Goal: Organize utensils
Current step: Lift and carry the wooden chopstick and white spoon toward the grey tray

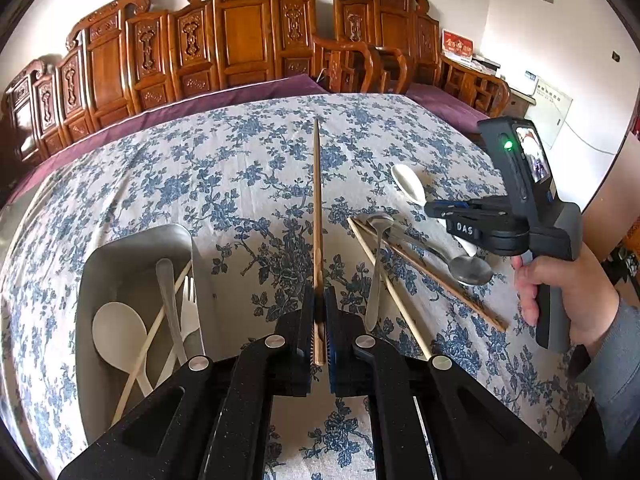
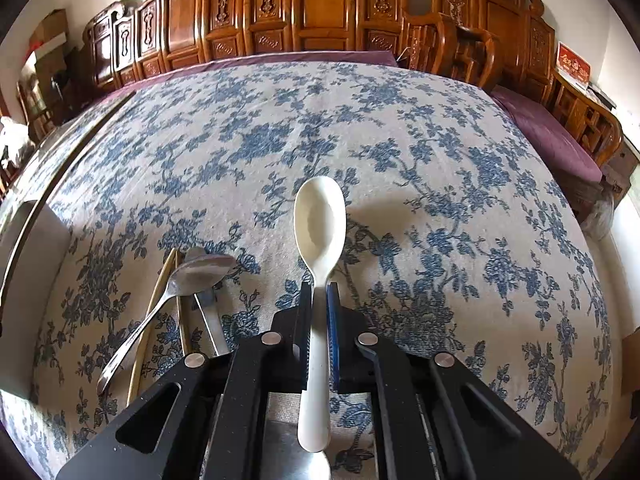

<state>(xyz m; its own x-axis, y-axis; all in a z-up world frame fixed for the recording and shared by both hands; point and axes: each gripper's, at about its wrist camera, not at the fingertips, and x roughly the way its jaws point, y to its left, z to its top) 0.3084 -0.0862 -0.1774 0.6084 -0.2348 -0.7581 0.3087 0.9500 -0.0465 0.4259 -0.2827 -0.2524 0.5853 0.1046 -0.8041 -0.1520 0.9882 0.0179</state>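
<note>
Wooden and straight, a chopstick [image 1: 318,216] is clamped in the closed left gripper [image 1: 319,320], pointing away over the blue-flowered tablecloth [image 1: 240,168]. Left of it, a metal tray [image 1: 96,264] holds a white spoon, fork and chopsticks. To the right lie loose metal spoons [image 1: 468,268] and chopsticks [image 1: 432,276], beneath the hand-held right gripper [image 1: 436,210].

From the right wrist, the right gripper [image 2: 319,312] is closed on a white spoon [image 2: 319,236] by its handle, bowl forward; metal spoons [image 2: 192,280] lie at left.
</note>
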